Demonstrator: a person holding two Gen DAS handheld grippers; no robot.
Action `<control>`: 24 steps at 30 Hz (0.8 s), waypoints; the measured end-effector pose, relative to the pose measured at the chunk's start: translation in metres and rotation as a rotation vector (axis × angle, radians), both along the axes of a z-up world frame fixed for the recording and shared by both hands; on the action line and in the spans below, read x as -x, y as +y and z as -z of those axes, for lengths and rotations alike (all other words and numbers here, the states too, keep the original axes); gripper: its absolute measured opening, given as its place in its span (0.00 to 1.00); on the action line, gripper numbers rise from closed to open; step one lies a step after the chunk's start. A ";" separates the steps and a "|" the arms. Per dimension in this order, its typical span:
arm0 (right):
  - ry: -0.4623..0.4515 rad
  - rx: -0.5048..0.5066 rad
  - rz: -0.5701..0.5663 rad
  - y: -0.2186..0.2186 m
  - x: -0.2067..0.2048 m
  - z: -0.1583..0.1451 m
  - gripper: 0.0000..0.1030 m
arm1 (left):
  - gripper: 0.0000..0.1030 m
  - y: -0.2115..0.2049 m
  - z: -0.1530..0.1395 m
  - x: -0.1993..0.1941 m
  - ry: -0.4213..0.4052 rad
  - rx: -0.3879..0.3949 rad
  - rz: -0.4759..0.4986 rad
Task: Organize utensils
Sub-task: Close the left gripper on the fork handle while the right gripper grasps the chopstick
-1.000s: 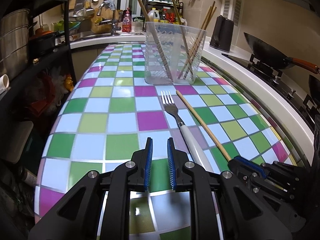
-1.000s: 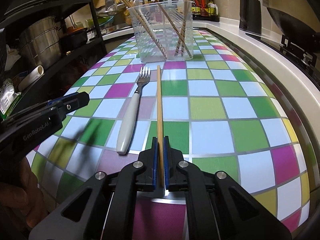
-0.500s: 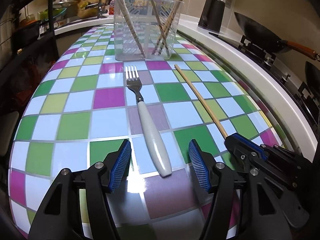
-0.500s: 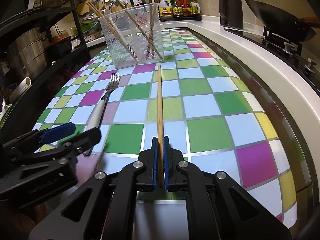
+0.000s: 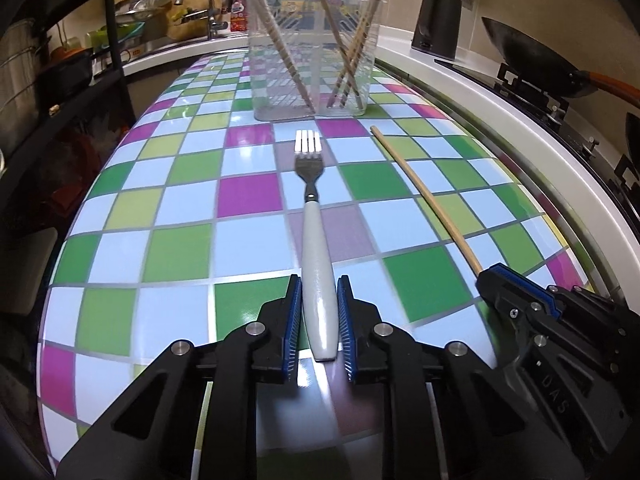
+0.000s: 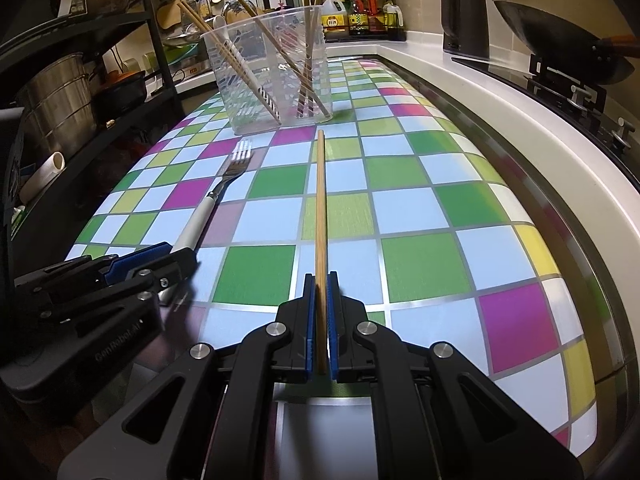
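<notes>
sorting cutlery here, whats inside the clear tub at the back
Several wooden chopsticks lean inside the clear tub, and a white spoon pokes above its rim. The ribbed, hazy walls blur the bottom, so anything small or lying flat there can't be made out.

The fork [image 5: 316, 240] lies on the bench [image 5: 180, 216], left of the chopstick [image 5: 424, 196]; the tub [image 5: 312, 52] stands behind them

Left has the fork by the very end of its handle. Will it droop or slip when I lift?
Likely some droop: the left gripper holds the fork near its handle end, so the metal head hangs far out. The glossy, tapered white handle could slide or pivot between the pads. It looks rigid; no flexing expected.
</notes>
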State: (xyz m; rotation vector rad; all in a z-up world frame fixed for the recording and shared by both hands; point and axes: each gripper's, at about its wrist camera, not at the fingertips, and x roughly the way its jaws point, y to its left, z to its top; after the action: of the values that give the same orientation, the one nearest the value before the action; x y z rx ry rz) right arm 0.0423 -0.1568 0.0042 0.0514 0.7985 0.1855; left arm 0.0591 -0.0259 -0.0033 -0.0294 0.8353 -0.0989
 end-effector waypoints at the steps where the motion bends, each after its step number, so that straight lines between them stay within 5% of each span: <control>1: 0.001 -0.001 -0.001 0.001 0.000 0.000 0.06 | 0.17 0.005 0.000 0.002 -0.001 0.003 -0.005; 24: 0.002 -0.011 -0.002 0.006 0.002 0.001 0.07 | 0.27 0.015 0.003 0.006 -0.031 0.035 0.002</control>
State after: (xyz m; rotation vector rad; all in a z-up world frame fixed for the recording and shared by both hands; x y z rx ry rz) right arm 0.0408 -0.1504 0.0036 0.0613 0.7992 0.1922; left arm 0.0534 -0.0111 -0.0059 -0.0601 0.8029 -0.1156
